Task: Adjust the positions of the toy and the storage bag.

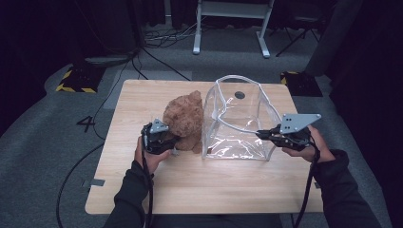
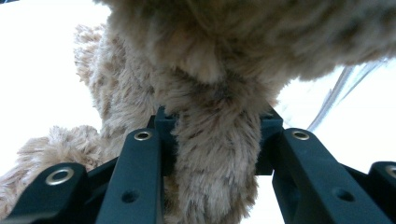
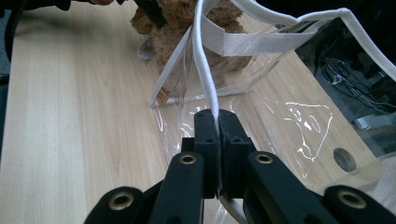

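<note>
A brown plush bear [image 1: 185, 121] sits on the wooden table [image 1: 199, 185], just left of a clear plastic bag [image 1: 237, 121] with white trim. My left gripper [image 1: 172, 141] is shut on a furry limb of the plush bear [image 2: 219, 163], whose fur bulges between the two jaws. My right gripper [image 1: 262, 135] is shut on the clear bag's white rim strap [image 3: 205, 79] at the bag's near right side. Through the clear bag [image 3: 280, 116] the plush bear [image 3: 182, 28] shows on the far side.
The bag stands open at the top with a round table hole [image 1: 239, 95] seen through it. A white desk frame [image 1: 233, 23] and cables [image 1: 161, 38] lie on the floor beyond the table. A black and yellow floor plate [image 1: 76, 78] sits at the far left.
</note>
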Tool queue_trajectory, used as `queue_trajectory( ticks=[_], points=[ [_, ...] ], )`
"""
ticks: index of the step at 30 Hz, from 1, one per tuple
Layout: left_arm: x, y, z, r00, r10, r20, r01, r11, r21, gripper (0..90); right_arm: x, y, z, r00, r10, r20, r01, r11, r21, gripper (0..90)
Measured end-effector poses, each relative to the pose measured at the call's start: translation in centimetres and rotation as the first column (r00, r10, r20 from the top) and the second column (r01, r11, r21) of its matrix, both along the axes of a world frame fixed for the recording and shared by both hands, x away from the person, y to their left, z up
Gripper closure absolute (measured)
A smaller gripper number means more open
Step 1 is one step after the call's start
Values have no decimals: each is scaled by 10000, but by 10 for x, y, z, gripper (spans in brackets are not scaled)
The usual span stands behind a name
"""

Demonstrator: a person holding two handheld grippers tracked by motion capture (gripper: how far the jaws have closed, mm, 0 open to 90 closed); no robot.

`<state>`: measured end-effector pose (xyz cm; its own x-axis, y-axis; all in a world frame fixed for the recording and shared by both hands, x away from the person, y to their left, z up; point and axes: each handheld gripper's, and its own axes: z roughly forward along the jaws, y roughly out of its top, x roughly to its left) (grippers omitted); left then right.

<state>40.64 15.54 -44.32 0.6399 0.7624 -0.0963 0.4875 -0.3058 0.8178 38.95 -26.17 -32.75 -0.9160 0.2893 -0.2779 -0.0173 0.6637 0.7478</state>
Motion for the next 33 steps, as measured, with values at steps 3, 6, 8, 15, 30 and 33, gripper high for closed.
queue_trajectory(
  ticks=[3, 6, 8, 15, 30, 33],
  points=[
    [0, 1, 0, 9999, -104, 1, 104, 9999, 104, 645, -4, 0, -1, 10000, 42, 7, -42, 10000, -6, 882],
    [1, 3, -1, 10000, -70, 10, 70, 10000, 9, 638, -7, 2, -2, 10000, -26, -17, 26, 9999, 141, 875],
    [2, 3, -1, 10000, -53, -6, 53, 10000, -69, 632, -8, 2, -3, 10000, -50, 4, 50, 9998, 176, 873],
    [2, 3, -2, 10000, -16, 17, 16, 9999, -111, 619, -12, -2, -5, 9994, -325, 120, 319, 9983, 490, 757],
    [3, 4, -3, 9999, 123, 70, -122, 9999, -106, 591, -23, -43, 0, 9580, -2649, 1099, 2456, 9556, 1627, 377],
    [3, 4, -3, 9999, 129, 78, -128, 9999, -102, 590, -23, -50, -3, 9539, -2840, 967, 2634, 9471, 1834, 342]
  ],
)
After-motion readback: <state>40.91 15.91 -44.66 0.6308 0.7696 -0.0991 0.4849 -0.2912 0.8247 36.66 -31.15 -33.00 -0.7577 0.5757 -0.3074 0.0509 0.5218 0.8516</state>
